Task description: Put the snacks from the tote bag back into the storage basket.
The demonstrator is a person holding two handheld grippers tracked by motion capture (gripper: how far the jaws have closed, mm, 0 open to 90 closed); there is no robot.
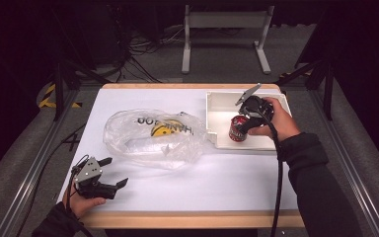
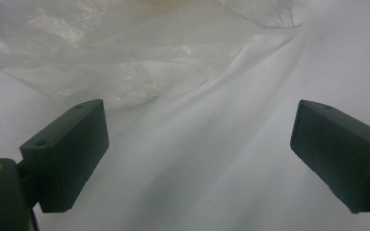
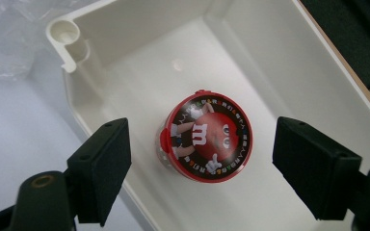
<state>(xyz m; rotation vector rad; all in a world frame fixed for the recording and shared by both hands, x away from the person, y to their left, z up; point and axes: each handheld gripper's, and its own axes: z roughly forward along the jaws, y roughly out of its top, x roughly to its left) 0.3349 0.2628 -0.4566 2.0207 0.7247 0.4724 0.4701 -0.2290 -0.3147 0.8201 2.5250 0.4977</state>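
Red-lidded can (image 3: 204, 136) stands upright in the white tray (image 3: 139, 43), far right on the tabletop (image 1: 217, 182), directly below the right gripper (image 3: 200, 168); fingers wide open, holding nothing. Left gripper (image 2: 197, 159) idle, open, near left by the bag (image 1: 153, 136).

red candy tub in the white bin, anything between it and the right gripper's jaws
Nothing visible. The right gripper hangs over the red candy tub, jaws open with a clear gap on both sides. The tub stands upright in the white bin, whose near wall sits beside the left jaw, not between jaw and tub.
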